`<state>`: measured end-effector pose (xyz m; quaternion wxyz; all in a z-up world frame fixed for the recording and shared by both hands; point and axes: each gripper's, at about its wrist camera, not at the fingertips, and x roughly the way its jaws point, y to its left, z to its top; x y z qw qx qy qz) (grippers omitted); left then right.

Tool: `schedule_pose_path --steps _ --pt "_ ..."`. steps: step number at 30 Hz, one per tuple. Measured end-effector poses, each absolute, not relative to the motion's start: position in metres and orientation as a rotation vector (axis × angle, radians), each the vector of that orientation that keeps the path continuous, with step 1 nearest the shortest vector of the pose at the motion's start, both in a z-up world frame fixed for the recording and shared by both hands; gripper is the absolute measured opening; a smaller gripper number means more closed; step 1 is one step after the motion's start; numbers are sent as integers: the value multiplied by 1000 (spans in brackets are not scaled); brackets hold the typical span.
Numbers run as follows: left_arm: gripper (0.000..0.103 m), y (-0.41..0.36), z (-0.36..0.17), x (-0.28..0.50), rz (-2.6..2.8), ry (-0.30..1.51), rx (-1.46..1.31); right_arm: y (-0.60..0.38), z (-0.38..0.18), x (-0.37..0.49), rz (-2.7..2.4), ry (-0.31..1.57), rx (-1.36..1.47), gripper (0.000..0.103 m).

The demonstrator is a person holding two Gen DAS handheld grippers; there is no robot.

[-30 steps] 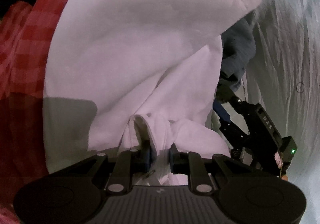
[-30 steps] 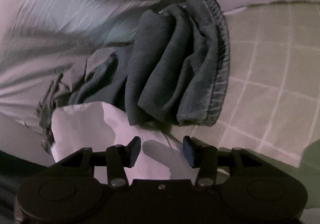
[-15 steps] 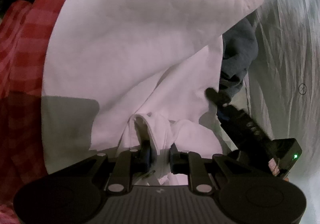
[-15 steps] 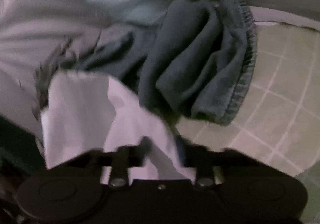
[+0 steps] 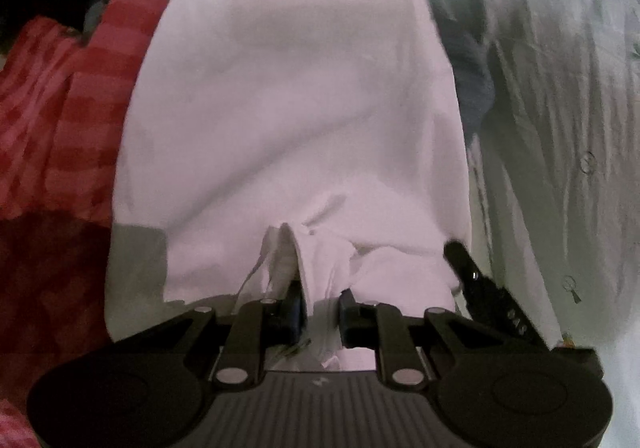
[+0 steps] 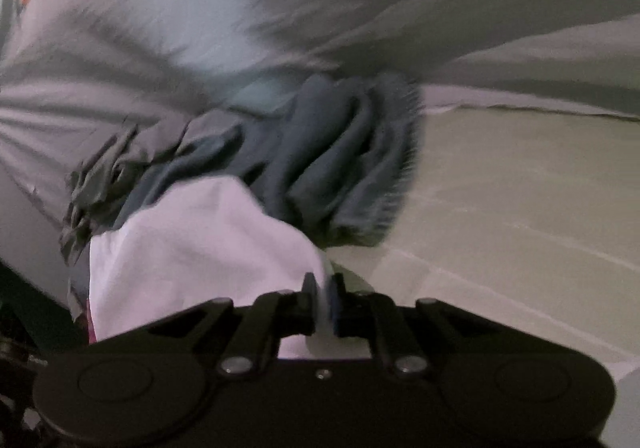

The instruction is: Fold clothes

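A white garment (image 5: 288,96) hangs stretched ahead in the left wrist view. My left gripper (image 5: 318,308) is shut on a bunched fold of it at the bottom. In the right wrist view the same white garment (image 6: 200,240) fills the lower left. My right gripper (image 6: 320,296) is shut on a thin edge of it, jaws nearly together. The right gripper's black body (image 5: 492,296) shows in the left view at the garment's right edge.
A crumpled dark blue-grey garment (image 6: 340,160) lies just beyond the white one on a pale green checked sheet (image 6: 520,208). Wrinkled light grey fabric (image 6: 200,28) rises behind it. A red checked cloth (image 5: 48,108) lies left of the white garment.
My right gripper closed on the white garment's edge and lifted it, moving in close beside the left gripper. The white cloth now hangs tauter. The left gripper kept its grip and stayed put.
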<state>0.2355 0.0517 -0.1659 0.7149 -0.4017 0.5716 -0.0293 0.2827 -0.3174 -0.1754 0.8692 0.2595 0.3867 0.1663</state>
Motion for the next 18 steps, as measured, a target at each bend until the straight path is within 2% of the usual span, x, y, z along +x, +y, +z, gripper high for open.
schedule_pose_path --steps 9,18 --pt "19 54 -141 216 -96 1214 -819 -388 -135 217 17 590 669 7" --pt "18 61 -135 195 -71 1157 -774 -487 -48 59 -489 293 570 6"
